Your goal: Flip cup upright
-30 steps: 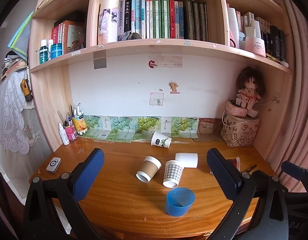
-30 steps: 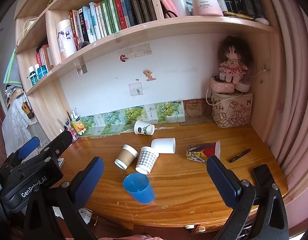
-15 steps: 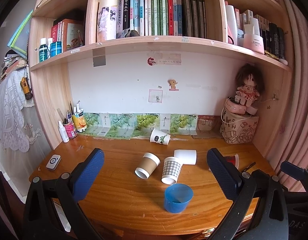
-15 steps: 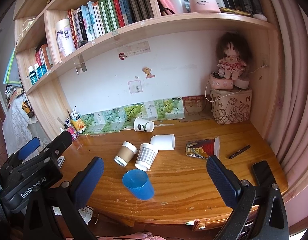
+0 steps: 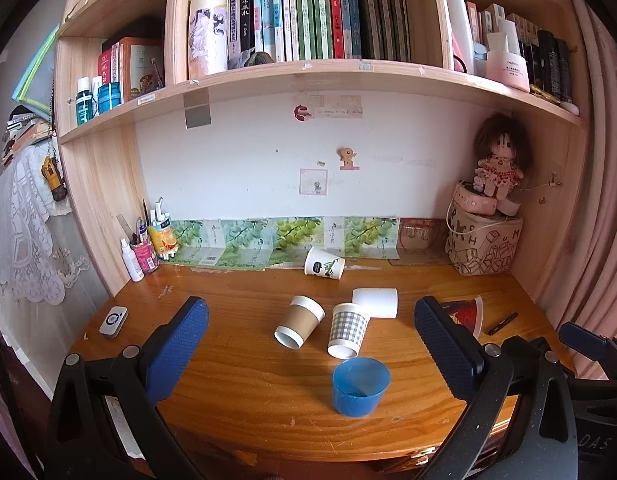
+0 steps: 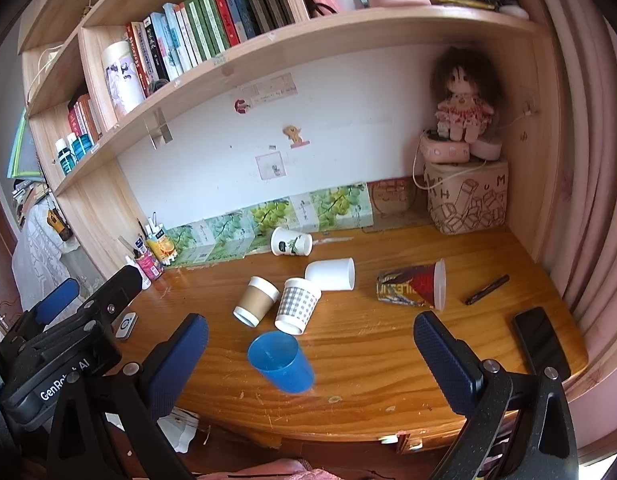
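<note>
Wooden desk (image 5: 236,364) under the bookshelf carries your cups: a blue cup (image 5: 361,386) stands upright near the front edge, while behind it the brown cup (image 5: 300,322), checked cup (image 5: 347,330) and white cup (image 5: 375,303) lie tipped in a touching cluster, with a leaf-print cup (image 5: 324,263) on its side near the wall. Your left gripper (image 5: 310,344) and right gripper (image 6: 310,354) both hover before the desk, fingers spread wide, holding nothing.

A wooden tabletop (image 5: 236,364) sits in an alcove with a white back wall (image 5: 248,168). Wooden shelves (image 5: 308,76) packed with books (image 5: 308,20) run overhead. Pink curtains (image 6: 588,160) hang at the right, and daylight fills the room.
</note>
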`<state>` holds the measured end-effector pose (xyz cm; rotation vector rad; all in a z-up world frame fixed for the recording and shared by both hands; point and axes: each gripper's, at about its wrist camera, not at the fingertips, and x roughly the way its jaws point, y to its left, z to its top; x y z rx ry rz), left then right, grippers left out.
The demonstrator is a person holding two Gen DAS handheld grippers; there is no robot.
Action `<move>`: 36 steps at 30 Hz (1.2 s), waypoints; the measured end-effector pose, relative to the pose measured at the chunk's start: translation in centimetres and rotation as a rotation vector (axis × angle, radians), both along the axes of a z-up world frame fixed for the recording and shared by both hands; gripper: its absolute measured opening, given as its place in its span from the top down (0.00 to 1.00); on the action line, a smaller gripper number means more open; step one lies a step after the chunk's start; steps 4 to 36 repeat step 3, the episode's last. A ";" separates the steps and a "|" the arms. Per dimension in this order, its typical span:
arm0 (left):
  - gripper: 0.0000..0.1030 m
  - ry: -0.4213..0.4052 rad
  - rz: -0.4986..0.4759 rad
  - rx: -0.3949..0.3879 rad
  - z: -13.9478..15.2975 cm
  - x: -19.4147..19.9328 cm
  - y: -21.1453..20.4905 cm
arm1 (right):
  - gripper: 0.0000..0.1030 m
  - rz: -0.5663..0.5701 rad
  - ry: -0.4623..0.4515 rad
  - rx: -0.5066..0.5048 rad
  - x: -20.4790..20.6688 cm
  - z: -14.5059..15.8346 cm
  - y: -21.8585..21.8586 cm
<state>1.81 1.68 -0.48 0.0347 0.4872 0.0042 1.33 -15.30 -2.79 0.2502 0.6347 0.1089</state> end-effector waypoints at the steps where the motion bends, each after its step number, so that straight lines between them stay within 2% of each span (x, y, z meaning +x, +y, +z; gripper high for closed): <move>1: 0.00 0.002 -0.004 0.000 0.0 0.0 -0.1 | 0.00 -0.003 0.002 0.002 0.0 0.0 -0.2; 36: 0.00 0.003 -0.010 0.000 -0.1 0.2 -0.3 | 0.00 -0.007 0.004 0.004 0.1 -0.1 -0.3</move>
